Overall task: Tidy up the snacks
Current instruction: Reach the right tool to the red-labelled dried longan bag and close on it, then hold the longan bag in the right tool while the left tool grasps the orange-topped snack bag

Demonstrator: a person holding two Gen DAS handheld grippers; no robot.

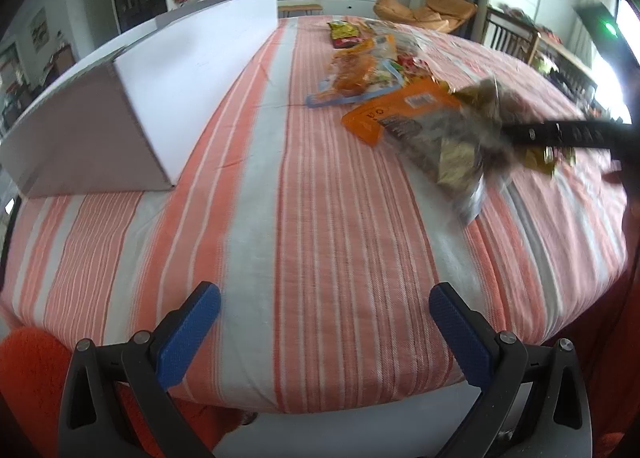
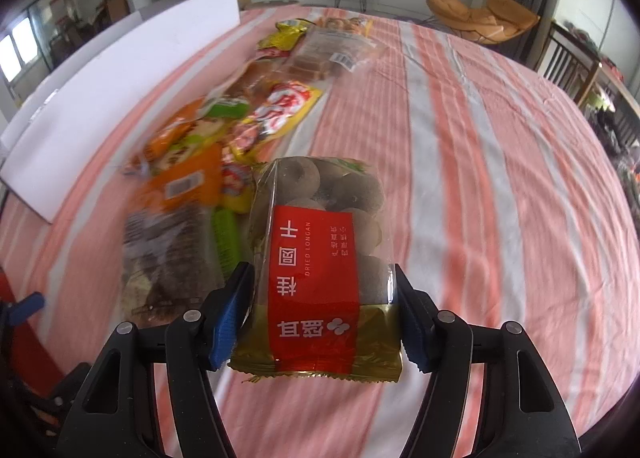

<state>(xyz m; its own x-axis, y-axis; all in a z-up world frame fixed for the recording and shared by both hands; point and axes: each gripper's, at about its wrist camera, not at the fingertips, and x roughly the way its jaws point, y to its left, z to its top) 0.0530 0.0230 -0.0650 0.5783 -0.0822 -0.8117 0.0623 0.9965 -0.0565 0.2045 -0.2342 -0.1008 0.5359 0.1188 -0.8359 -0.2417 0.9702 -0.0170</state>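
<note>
Striped tablecloth [image 2: 460,138] beneath clear, red-labelled dried longan bag [image 2: 316,258], gold-edged.

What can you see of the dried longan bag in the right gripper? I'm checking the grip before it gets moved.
The dried longan bag is a clear plastic pouch showing round brown fruits, with a red label band printed "DRIED LONGAN" and Chinese characters, and a gold crimped end seal nearest the camera. It points lengthwise away from the camera, above the striped tablecloth. The right gripper has its blue pads pressed on both sides near the gold end. The other snack packets lie to its left.
</note>
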